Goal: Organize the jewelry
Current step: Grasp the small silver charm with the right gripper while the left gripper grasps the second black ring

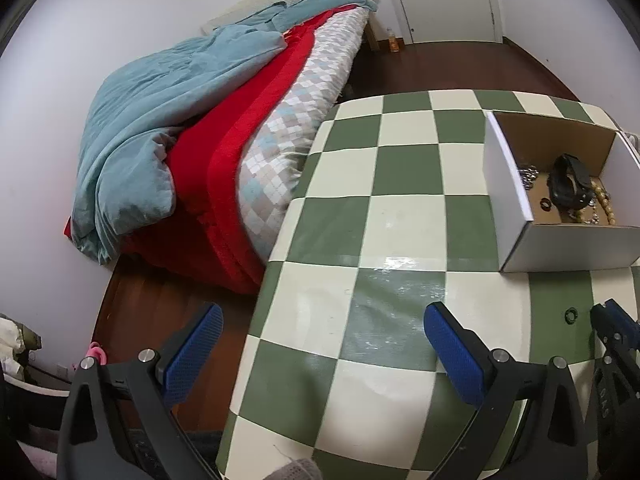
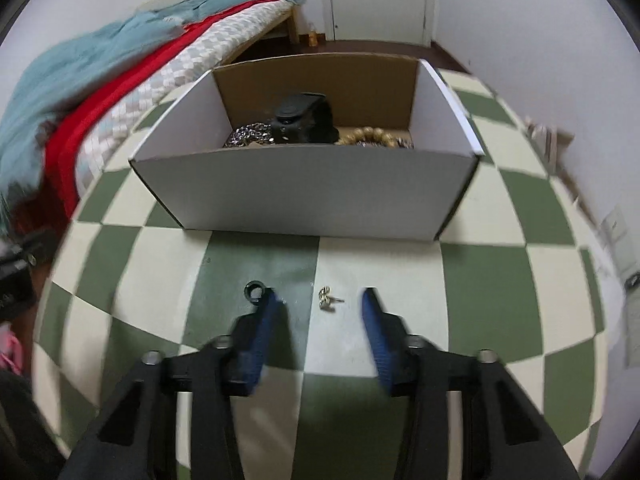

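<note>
Box point(image 2: 304, 196) front wall hides its jewelry's lower part

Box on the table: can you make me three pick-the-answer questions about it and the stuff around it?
1. Where is the small gold earring?
A) inside the box
B) on the table, between the fingers of the right tool
C) on the floor

2. What colours are the table's squares?
A) green and cream
B) red and blue
C) black and yellow

3. How is the box?
A) shut with a lid
B) tipped over
C) open on top, jewelry inside

Answers: 1 B, it lies untouched in the gap. 2 A, the checks show it. 3 C, beads and a chain show over the rim.
</note>
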Demonstrator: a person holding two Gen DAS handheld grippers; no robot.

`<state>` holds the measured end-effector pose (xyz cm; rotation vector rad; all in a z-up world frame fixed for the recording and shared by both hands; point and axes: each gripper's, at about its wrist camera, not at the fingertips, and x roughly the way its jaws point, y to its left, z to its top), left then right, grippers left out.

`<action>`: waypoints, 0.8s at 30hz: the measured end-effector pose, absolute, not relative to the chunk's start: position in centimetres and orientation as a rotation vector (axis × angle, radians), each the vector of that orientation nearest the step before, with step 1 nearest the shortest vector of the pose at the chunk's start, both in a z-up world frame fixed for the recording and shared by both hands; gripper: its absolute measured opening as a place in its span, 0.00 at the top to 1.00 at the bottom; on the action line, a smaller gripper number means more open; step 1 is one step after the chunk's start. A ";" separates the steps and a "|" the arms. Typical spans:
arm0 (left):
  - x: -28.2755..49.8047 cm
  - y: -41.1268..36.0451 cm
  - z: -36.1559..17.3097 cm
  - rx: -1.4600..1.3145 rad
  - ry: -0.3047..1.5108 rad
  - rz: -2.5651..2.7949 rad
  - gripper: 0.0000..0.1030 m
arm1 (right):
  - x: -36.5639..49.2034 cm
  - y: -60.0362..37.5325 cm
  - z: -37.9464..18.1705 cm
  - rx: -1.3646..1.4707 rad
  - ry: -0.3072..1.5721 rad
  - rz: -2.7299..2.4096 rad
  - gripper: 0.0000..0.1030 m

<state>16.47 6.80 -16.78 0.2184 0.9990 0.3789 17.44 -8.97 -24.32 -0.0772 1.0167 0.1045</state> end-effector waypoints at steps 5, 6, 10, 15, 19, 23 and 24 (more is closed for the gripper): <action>16.7 4.2 -17.0 0.201 1.011 0.294 0.00 | 16.9 -10.2 -23.3 -0.054 1.003 0.086 0.91; 16.8 3.3 -17.1 0.194 1.018 0.263 0.00 | 16.7 -11.0 -23.0 -0.029 1.001 0.072 0.91; 17.4 -0.5 -18.2 0.182 1.065 0.138 0.00 | 15.8 -14.6 -22.0 0.059 1.001 0.007 0.91; 18.1 -4.6 -20.0 0.190 1.106 0.027 0.01 | 14.9 -18.6 -21.4 0.097 1.006 -0.067 0.91; 18.5 -6.0 -21.0 0.170 1.137 -0.028 0.17 | 14.5 -20.8 -21.3 0.118 1.007 -0.099 0.91; 18.7 -6.4 -21.7 0.132 1.162 -0.074 0.65 | 14.4 -22.7 -21.4 0.171 1.013 -0.122 0.91; 18.7 -6.5 -21.7 0.126 1.161 -0.079 0.79 | 14.4 -22.8 -21.5 0.177 1.014 -0.125 0.91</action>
